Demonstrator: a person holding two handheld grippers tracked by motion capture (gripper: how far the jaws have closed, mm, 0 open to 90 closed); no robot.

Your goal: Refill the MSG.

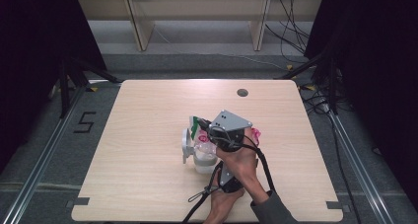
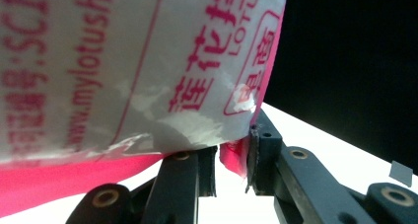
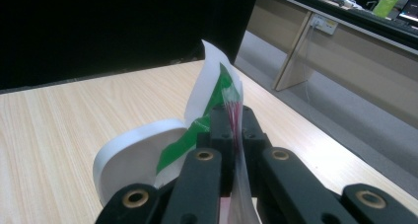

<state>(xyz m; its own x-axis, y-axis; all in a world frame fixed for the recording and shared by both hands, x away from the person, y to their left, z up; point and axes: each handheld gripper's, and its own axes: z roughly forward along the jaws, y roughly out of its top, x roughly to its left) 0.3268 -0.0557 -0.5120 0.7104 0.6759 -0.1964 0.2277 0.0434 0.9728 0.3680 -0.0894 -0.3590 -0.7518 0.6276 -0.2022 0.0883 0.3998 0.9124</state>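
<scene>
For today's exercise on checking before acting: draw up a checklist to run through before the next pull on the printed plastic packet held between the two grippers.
1. Right gripper clamped on the white, green and pink plastic packet: ok.
2. Left gripper pressing the packet's pink edge: cannot tell; a gap shows between the pads.
3. Packet lifted off the light wooden table: cannot tell.
4. Packet already torn open: cannot tell.
5. White plastic holder apart from the packet: not ok.

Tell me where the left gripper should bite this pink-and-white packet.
Take the packet by its thin pink edge strip at the lower corner, coming from below with one pad on each flat face. The left gripper already has that corner between its pads; the right gripper pinches another edge.
</scene>
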